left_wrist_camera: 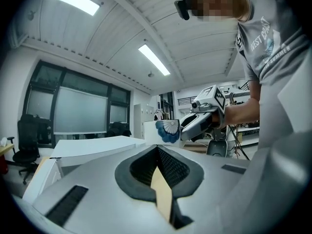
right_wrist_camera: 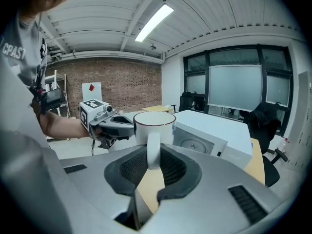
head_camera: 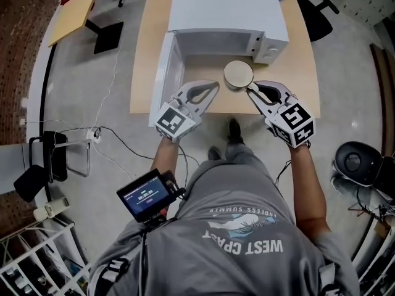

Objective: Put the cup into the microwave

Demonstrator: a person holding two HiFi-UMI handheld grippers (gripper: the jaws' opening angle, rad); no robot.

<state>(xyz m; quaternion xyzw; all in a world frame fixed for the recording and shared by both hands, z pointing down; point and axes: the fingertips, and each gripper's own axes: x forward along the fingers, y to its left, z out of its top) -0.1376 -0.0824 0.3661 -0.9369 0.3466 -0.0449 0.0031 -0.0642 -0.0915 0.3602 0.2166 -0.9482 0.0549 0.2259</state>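
A white cup [head_camera: 238,74] with a blue pattern [left_wrist_camera: 168,130] hangs just in front of the white microwave [head_camera: 228,14]. The microwave door [head_camera: 165,73] is swung open to the left and its chamber [head_camera: 213,44] shows nothing inside. My right gripper [head_camera: 250,86] is shut on the cup's handle [right_wrist_camera: 153,147], with the cup body [right_wrist_camera: 154,126] upright beyond the jaws. My left gripper [head_camera: 216,85] is beside the cup on its left, near the open door, and is shut with nothing between its jaws [left_wrist_camera: 157,147]. Each gripper view shows the other gripper across the cup.
The microwave stands on a wooden table [head_camera: 302,79], whose front edge is right below the grippers. Black office chairs [head_camera: 315,8] stand behind the table. Cables [head_camera: 99,134] run over the floor at the left and a black round bin [head_camera: 355,162] stands at the right.
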